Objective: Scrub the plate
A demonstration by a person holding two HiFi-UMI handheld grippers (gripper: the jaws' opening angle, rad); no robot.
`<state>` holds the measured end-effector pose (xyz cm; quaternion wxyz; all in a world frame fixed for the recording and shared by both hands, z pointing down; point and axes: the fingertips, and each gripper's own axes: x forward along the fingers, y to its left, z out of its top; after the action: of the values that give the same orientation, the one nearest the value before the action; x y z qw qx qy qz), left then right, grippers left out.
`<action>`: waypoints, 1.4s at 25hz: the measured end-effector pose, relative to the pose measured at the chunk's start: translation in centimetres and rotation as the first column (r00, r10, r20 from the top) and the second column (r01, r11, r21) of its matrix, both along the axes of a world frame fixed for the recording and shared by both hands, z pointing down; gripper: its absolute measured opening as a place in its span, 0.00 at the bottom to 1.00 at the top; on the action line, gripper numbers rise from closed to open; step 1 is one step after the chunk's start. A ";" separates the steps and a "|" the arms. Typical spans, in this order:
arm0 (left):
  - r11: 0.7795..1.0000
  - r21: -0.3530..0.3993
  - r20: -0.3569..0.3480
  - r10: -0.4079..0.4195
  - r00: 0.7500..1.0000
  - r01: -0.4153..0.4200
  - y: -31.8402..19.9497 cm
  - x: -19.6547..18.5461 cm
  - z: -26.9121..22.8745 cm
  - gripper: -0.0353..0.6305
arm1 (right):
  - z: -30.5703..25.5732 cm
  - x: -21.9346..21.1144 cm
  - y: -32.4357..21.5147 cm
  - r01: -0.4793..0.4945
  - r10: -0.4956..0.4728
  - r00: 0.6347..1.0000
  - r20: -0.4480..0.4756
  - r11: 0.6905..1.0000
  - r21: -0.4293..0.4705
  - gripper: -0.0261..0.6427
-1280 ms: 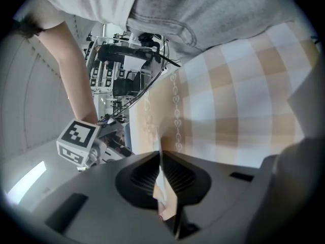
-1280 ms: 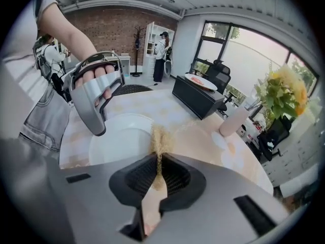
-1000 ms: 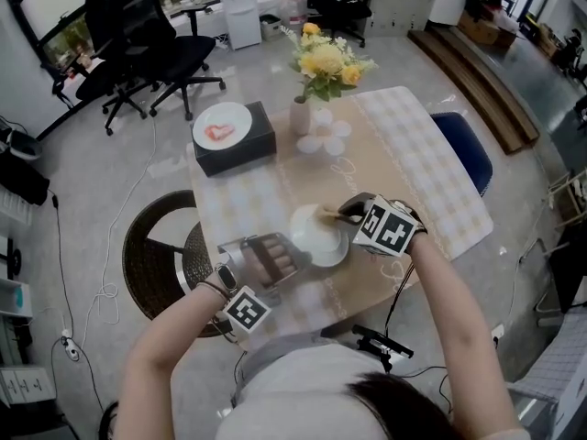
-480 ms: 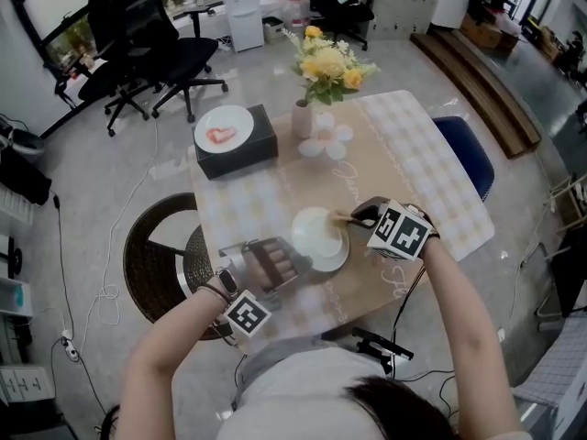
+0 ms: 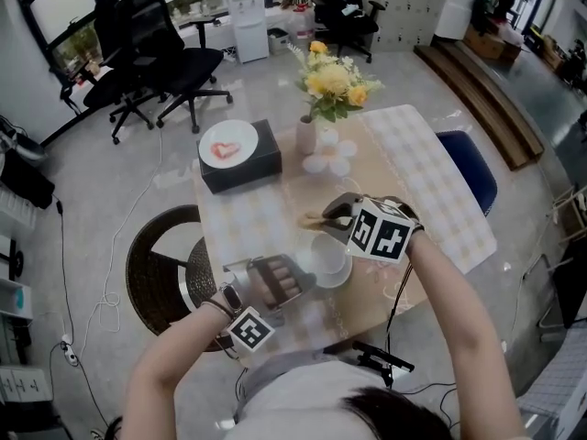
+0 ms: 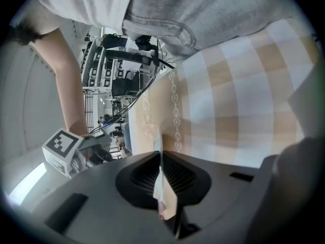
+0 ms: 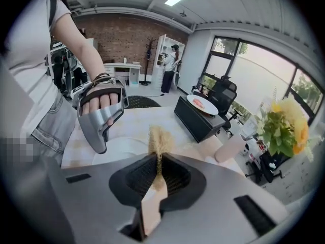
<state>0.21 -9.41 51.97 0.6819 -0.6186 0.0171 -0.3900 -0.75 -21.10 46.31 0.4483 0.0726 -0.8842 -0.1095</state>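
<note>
A white plate sits just below the middle of the head view, on a worktop covered with a pale checked cloth. The left gripper comes in from the lower left, and its jaws are clamped on the plate's lower-left rim. In the left gripper view the thin white edge stands pinched between the two dark pads.

The right gripper is over the plate's upper edge, with its marker cube covering part of the plate's right side. Its jaws are closed on the flat wooden handle of a small brush. The straw-coloured bristles stick out past the jaw tips toward the upper left of the head view, at or just beyond the plate's rim. Whether they touch the plate cannot be told.

In the upper part of the head view, well apart from the plate, a black box carries a second white plate with something red on it. To the right of the box stands a pale vase of yellow flowers. Beside the worktop's left edge is a round dark stool, and black office chairs stand on the floor in the upper left.
</note>
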 end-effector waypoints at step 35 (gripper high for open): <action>1.000 0.004 0.019 0.010 1.000 -0.010 0.2 0.0 0.3 0.09 | 7.4 4.8 -1.3 -0.199 0.158 0.964 -0.213 0.962 -0.188 0.09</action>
<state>0.17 -9.23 52.23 0.6852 -0.6135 0.0082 -0.3924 4.02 -22.41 53.69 0.5463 0.0942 -0.8321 0.0180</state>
